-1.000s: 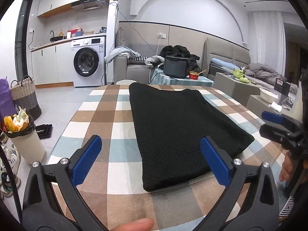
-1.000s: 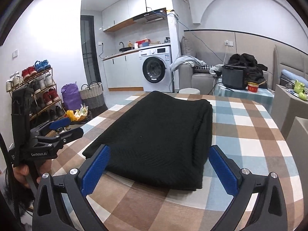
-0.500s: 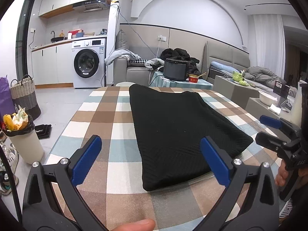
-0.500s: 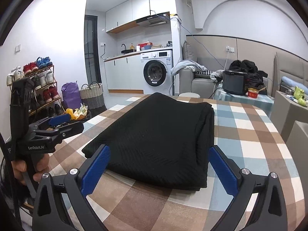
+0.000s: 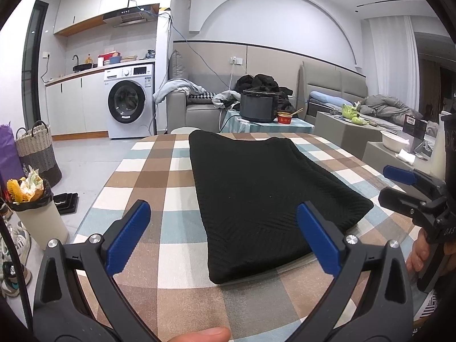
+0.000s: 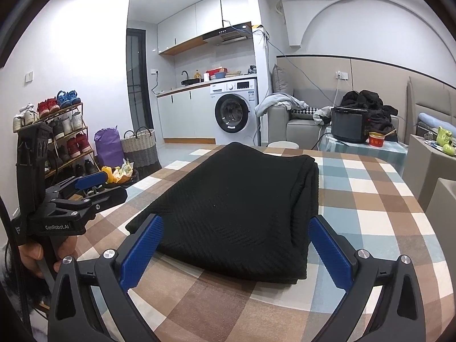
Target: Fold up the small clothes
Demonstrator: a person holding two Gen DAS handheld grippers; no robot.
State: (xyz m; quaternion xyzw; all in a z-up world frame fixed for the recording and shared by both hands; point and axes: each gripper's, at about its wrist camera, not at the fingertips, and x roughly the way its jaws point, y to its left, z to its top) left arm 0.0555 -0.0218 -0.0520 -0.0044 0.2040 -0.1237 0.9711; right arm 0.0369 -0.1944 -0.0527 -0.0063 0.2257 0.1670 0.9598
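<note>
Presently lying flat on the checked tabletop (image 5: 171, 176): one black knit garment (image 5: 265, 188), folded lengthwise into a long panel, its doubled edge showing several stacked layers along the right side in the right wrist view (image 6: 245, 208).

Risks, as judged: the stacked layers are looking loose, so a pinch catching only the top layer would be peeling the fold open rather than carrying the whole panel over. The near corner is sitting close to the tabletop's front edge, and a careless drag could be pulling it off. The knit is soft and likely to be sagging between two grip points, skewing the next fold.

Left gripper (image 5: 225, 233): jaws standing wide apart, empty, hovering just short of the garment's near end, with the near left corner lying between the blue pads (image 5: 128, 236).

Right gripper (image 6: 233, 253): jaws likewise spread, holding nothing, straddling the near right portion from just in front, not touching it.

Surroundings: washing machine (image 5: 129, 108), sofa (image 5: 188, 108) and laundry basket (image 5: 37, 148) beyond.
</note>
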